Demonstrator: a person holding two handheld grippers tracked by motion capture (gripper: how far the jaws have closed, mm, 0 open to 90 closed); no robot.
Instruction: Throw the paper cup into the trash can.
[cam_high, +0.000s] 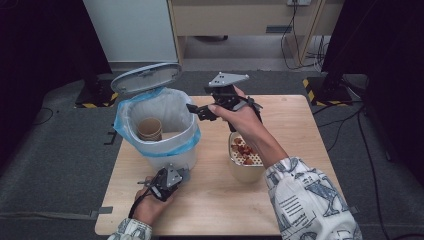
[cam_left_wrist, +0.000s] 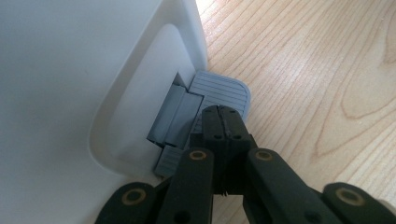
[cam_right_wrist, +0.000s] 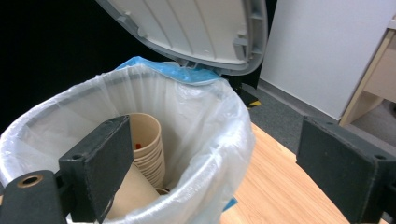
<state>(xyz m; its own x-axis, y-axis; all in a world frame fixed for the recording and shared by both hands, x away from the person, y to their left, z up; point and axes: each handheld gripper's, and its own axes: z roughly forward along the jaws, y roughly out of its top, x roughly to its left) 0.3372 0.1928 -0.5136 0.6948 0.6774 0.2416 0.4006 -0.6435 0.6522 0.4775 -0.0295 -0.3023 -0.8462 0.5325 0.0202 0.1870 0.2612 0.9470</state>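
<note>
Lighting's decent on the table (cam_high: 210, 200), pretty even from overhead, but the room edges go nearly black. High view's soft and low-res. Left gripper view has glare on the wood top right, and the bin (cam_left_wrist: 70, 70) wall looks blown-out white. Close-up jaws blur slightly.

Wide open mouth on the pedal bin (cam_high: 159, 131), lid (cam_high: 146, 76) tipped up and back, so a clear way in from above and from the near rim. Inside, a stack of paper cups (cam_right_wrist: 148, 148) against the far-left wall; room beside it on the right. At the foot, grey pedal (cam_left_wrist: 219, 91) pinned under the closed left gripper (cam_left_wrist: 223, 122), bin wall hard alongside. Right gripper (cam_high: 200, 111) spread wide just beside the rim. Tub of food scraps (cam_high: 245, 156) blocking the tabletop right of the bin; bare wood (cam_high: 215, 200) along the near edge.
</note>
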